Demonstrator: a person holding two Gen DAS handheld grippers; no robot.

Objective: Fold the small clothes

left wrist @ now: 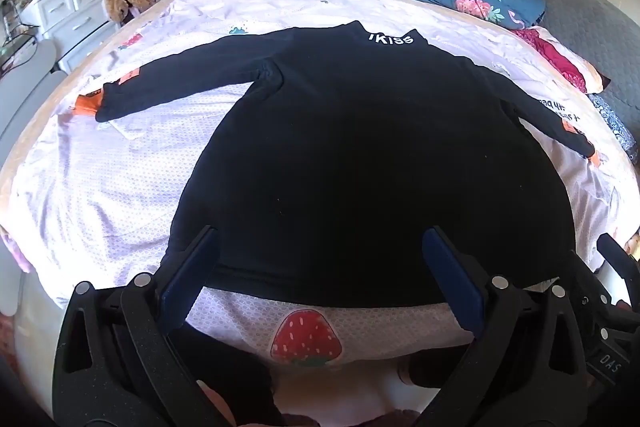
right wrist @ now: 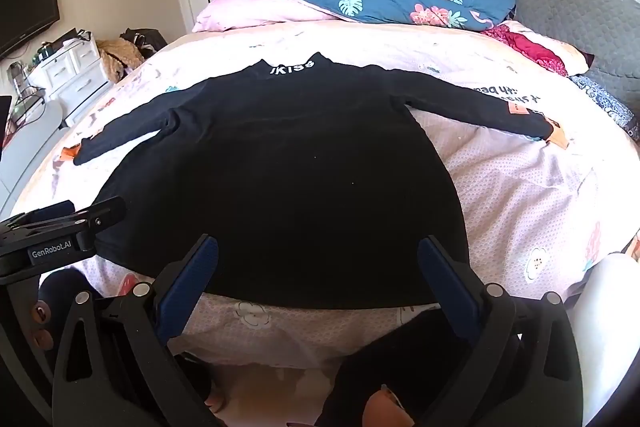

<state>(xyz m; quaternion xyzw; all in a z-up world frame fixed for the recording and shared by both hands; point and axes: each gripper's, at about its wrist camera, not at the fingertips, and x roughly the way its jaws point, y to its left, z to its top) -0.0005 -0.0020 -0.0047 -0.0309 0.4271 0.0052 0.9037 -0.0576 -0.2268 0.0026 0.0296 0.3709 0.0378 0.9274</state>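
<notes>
A small black long-sleeved top [left wrist: 360,155] [right wrist: 288,187] lies flat on the bed, both sleeves spread out, with white lettering on its collar at the far end. My left gripper [left wrist: 322,247] hovers open over the near left part of the hem, nothing between its blue pads. My right gripper [right wrist: 318,251] hovers open over the near right part of the hem, also with nothing between its pads. In the right wrist view, the left gripper [right wrist: 72,217] shows at the left edge. The right gripper's finger [left wrist: 618,259] shows at the right edge of the left wrist view.
The bed sheet [left wrist: 120,187] [right wrist: 520,195] is pale pink with a strawberry print [left wrist: 306,341] near the front edge. A blue floral duvet [right wrist: 400,1] and pink bedding lie at the far end. A grey headboard [right wrist: 580,11] is on the right, white drawers [right wrist: 68,71] on the left.
</notes>
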